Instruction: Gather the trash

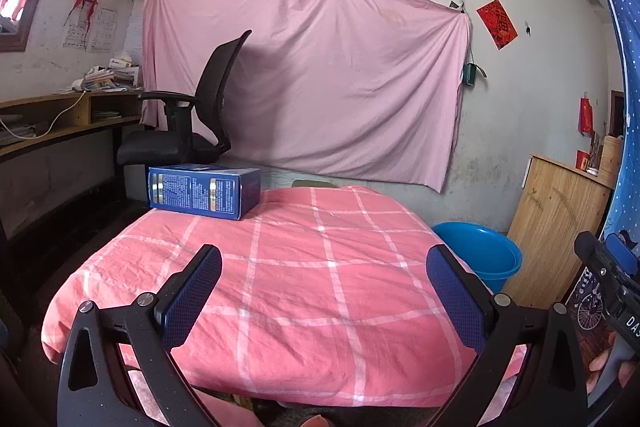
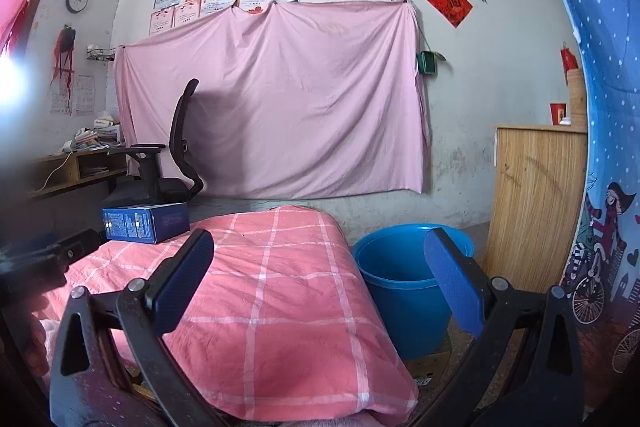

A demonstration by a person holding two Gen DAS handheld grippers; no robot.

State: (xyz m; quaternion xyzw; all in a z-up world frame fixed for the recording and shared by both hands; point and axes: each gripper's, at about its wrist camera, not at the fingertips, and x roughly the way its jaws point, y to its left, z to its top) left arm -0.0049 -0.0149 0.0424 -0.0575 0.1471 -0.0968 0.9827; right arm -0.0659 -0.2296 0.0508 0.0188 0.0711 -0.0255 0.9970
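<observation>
A blue cardboard box (image 1: 204,195) lies on its side at the far left corner of a table covered with a pink checked cloth (image 1: 320,287). It also shows in the right wrist view (image 2: 145,223). A blue plastic bucket (image 2: 404,279) stands on the floor to the right of the table; its rim shows in the left wrist view (image 1: 480,251). My left gripper (image 1: 324,259) is open and empty above the near part of the cloth. My right gripper (image 2: 320,251) is open and empty over the table's right edge, left of the bucket.
A black office chair (image 1: 188,123) stands behind the box, beside a wooden desk (image 1: 60,123) with papers. A pink sheet (image 1: 304,87) hangs on the back wall. A wooden cabinet (image 2: 536,203) stands right of the bucket. The right gripper's body (image 1: 608,279) shows at the left view's right edge.
</observation>
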